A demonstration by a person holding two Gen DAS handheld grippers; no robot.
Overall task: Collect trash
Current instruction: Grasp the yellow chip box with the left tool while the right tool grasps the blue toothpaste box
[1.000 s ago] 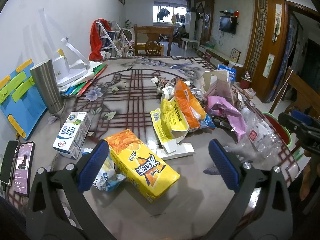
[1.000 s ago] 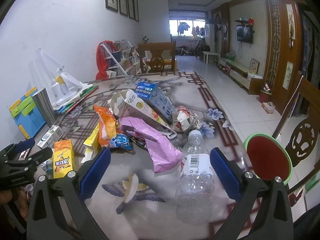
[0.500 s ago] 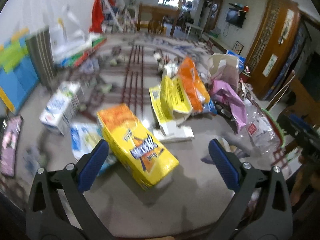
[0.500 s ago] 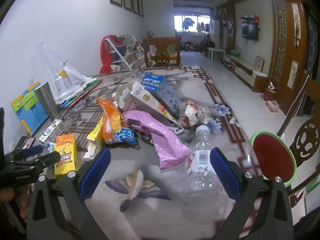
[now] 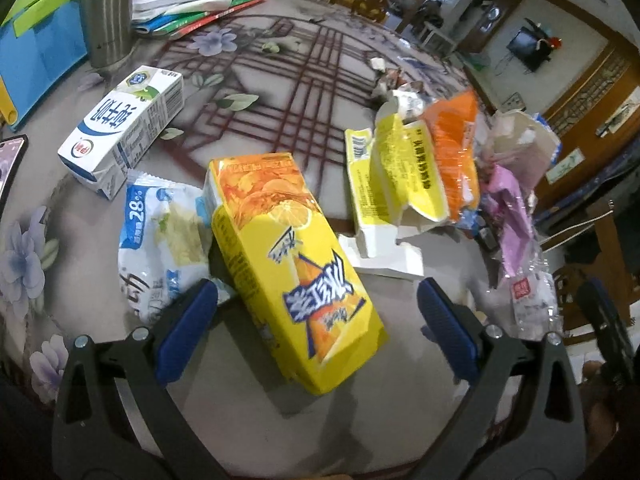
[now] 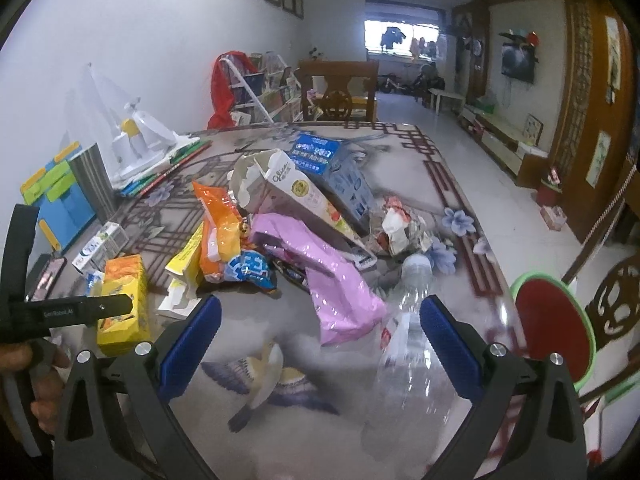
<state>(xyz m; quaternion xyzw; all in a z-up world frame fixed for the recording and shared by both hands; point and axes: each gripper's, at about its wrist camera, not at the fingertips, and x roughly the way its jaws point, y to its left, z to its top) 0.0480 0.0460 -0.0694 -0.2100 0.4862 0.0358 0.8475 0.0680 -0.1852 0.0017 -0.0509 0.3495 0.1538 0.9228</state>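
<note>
A yellow and orange drink carton [image 5: 288,264] lies on the patterned table, between the open fingers of my left gripper [image 5: 318,312], which is empty and close over it. A white and blue snack wrapper [image 5: 160,236] lies beside the carton's left. A white milk carton [image 5: 124,124] lies further left. My right gripper [image 6: 320,332] is open and empty above the table. A clear plastic bottle [image 6: 404,364] lies by its right finger. A pink bag [image 6: 324,276], orange bag [image 6: 220,232], torn cartons [image 6: 288,192] and crumpled paper [image 6: 400,228] are piled ahead. The yellow carton [image 6: 122,300] shows at left.
A steel tumbler [image 5: 106,12], a blue folder [image 5: 36,48], books and a white stand [image 6: 136,144] stand at the table's far left. A phone [image 5: 10,160] lies at the left edge. A red round stool [image 6: 552,332] and wooden chairs stand right of the table.
My left gripper has moved down and forward, so the yellow carton now lies between its fingers. My right gripper has drifted slightly forward over the table; the bottle now sits nearer its right finger.
</note>
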